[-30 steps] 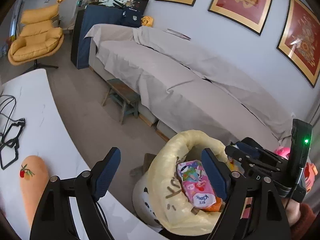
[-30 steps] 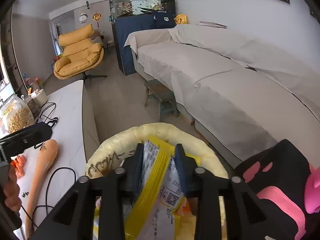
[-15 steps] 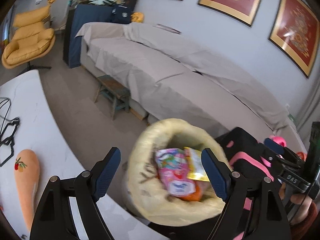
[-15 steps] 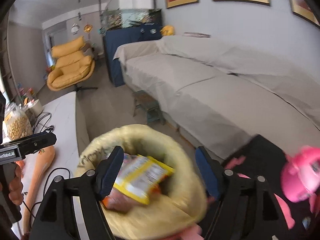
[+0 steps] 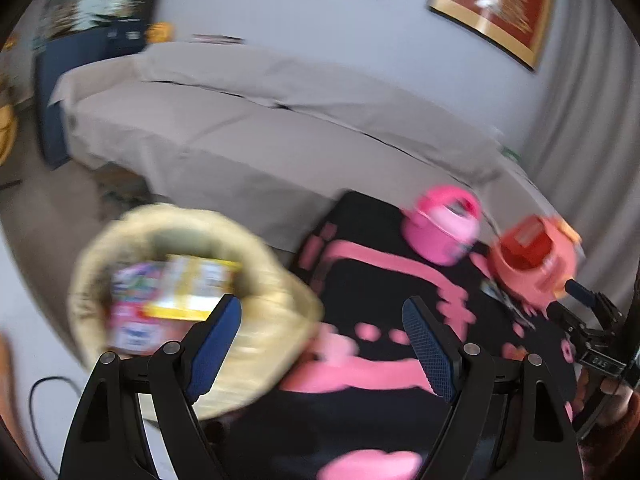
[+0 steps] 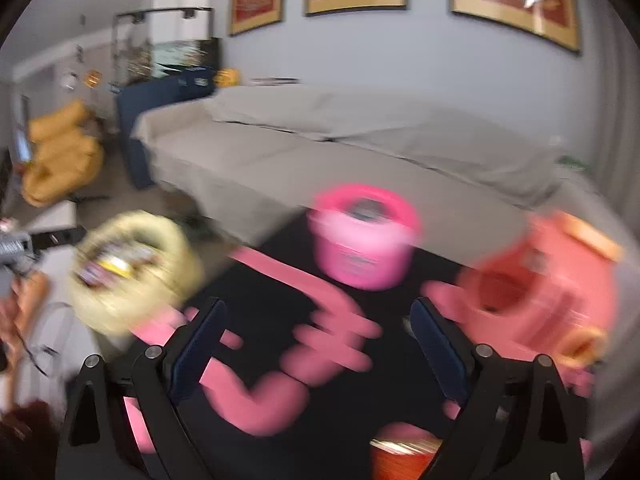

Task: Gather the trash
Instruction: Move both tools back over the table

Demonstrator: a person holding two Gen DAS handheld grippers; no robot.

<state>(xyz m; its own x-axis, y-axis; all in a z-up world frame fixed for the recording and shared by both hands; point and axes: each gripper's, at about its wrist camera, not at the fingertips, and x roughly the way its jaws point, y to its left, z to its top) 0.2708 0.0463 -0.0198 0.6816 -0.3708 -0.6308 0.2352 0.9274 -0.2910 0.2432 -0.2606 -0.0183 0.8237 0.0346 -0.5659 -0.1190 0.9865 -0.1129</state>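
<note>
wrappers, a pink one and a yellow one (image 5: pixel 192 292), lie inside the pale yellow bag-lined trash bin (image 5: pixel 280 320) at lower left of the left wrist view. left gripper (image 5: pixel 322 344) stands with jaws apart, nothing between them, above a black cloth with pink shapes (image 5: pixel 372 280); a pink pot (image 5: pixel 440 236) and an orange toy (image 5: pixel 532 268) sit beyond. right wrist view, blurred: right gripper (image 6: pixel 318 344) jaws opening, empty, over the same cloth, the bin (image 6: pixel 176 272) to the left.
</note>
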